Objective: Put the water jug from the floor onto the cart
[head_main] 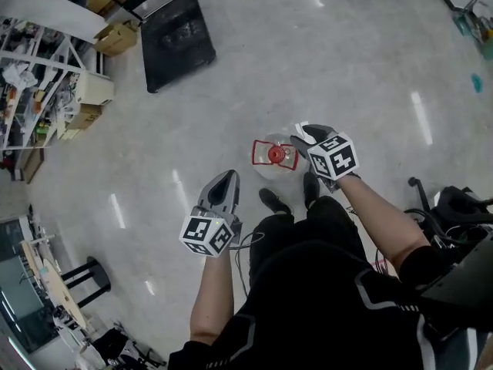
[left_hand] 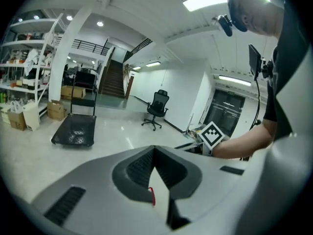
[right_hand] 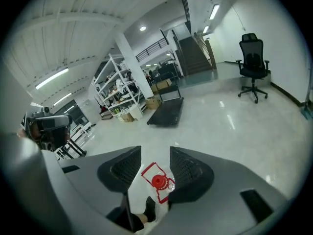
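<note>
Pale floor [head_main: 308, 68], water jug [head_main: 275, 156]; right tongs [right_hand: 154, 153] agape near it, left tongs [left_hand: 154, 150] clenched.

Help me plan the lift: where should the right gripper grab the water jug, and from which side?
Probably the red handle on top, from above. The water jug stands upright, handle uppermost; its clear round body looks too wide for the open right gripper.

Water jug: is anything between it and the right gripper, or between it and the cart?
Nothing visible. The right gripper is open above the water jug, and only bare floor separates jug and cart.
</note>
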Demonstrator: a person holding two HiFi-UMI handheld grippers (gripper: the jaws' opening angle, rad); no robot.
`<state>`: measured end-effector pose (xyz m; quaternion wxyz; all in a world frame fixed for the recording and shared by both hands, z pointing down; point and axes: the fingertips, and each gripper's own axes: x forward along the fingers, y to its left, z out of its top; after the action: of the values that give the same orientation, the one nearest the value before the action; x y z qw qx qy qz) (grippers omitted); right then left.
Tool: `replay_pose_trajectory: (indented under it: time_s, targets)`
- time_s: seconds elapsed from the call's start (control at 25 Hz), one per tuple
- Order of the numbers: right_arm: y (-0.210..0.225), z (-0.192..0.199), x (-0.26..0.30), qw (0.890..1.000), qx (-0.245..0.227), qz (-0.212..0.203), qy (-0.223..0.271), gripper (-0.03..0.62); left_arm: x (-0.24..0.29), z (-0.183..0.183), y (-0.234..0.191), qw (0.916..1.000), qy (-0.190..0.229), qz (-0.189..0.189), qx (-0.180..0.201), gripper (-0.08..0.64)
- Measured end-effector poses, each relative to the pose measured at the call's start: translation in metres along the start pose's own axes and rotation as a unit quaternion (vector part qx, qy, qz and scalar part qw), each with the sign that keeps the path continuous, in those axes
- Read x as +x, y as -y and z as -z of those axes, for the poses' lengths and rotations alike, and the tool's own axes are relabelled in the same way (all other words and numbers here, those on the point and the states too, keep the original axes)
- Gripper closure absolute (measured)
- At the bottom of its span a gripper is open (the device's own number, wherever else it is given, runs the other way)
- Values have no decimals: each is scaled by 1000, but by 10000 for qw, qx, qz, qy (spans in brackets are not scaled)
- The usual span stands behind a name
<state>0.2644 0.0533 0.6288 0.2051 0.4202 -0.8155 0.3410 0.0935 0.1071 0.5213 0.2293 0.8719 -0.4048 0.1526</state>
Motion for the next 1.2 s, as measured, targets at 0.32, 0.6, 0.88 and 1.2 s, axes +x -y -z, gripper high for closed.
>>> replay_pose_trajectory:
  time_s: [0.32,0.6,0.88,1.2]
  targets:
    - [33,106,77,9919,659,252,-1057,416,71,117,-51,9934,-1035,64,-485,569]
    - [57,201,129,9731,1352,503,-1794,416,101,223,-70,9770,-1947,381,-777,569]
    - [67,242,162,9621,1905,562,-1869,416,110,264,-93,9673,-2395,540,-637,569]
    - [64,231,175,9464,2771,469,-1591,509,106,257,-84,9692,-2197,613,-930,569]
